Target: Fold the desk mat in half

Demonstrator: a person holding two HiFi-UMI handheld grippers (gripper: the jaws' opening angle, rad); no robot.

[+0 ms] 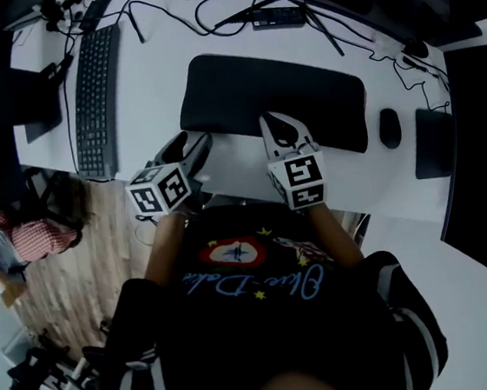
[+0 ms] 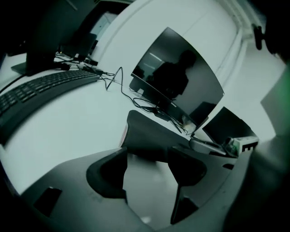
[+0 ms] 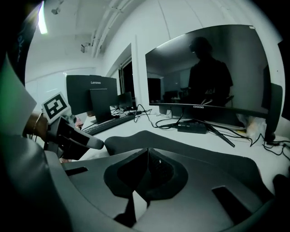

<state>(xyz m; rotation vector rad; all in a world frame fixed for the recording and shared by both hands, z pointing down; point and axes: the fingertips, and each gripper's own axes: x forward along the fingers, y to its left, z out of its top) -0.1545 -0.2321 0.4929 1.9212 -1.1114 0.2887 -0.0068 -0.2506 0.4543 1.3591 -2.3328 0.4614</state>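
A black desk mat [image 1: 271, 90] lies flat on the white desk [image 1: 152, 86], long side toward me. My right gripper [image 1: 277, 123] is at the middle of the mat's near edge. In the right gripper view its jaws [image 3: 147, 158] meet with no gap, shut on that edge, and the mat [image 3: 217, 158] spreads out beyond them. My left gripper [image 1: 192, 141] is at the mat's near left corner. In the left gripper view its jaws [image 2: 149, 154] stand apart, with the mat's corner [image 2: 145, 133] just past the tips and bare desk between them.
A black keyboard [image 1: 96, 88] lies at the left and a mouse [image 1: 390, 128] sits right of the mat, beside a small dark pad [image 1: 434, 142]. A small black box [image 1: 277, 17] with cables sits behind the mat under a wide monitor [image 3: 208, 68]. The desk's front edge is just under both grippers.
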